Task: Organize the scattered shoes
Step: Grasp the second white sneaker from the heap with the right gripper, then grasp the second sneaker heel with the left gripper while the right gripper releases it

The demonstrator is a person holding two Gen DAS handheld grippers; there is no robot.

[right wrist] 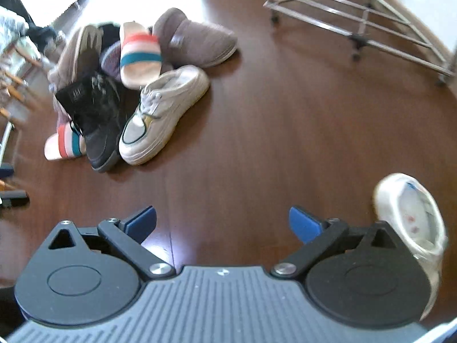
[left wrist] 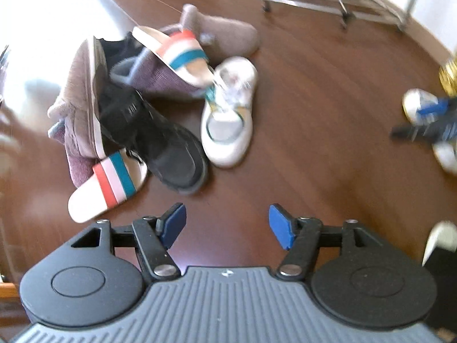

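Bare wooden floor (right wrist: 257, 120) is seen ahead and to the right, open for passage. The left is blocked by a tangled shoe pile (right wrist: 120, 85). Far right, a metal rack (right wrist: 357, 20) stands; near right, a lone white shoe (right wrist: 411, 217) lies.

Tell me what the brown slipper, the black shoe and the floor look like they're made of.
Brown slipper: seems a soft, matte, fuzzy fabric such as fleece or felt, with no shine. Black shoe: looks like matte suede or textile, slightly napped. Floor: glossy dark wood or wood-look laminate, showing plank seams and window glare.
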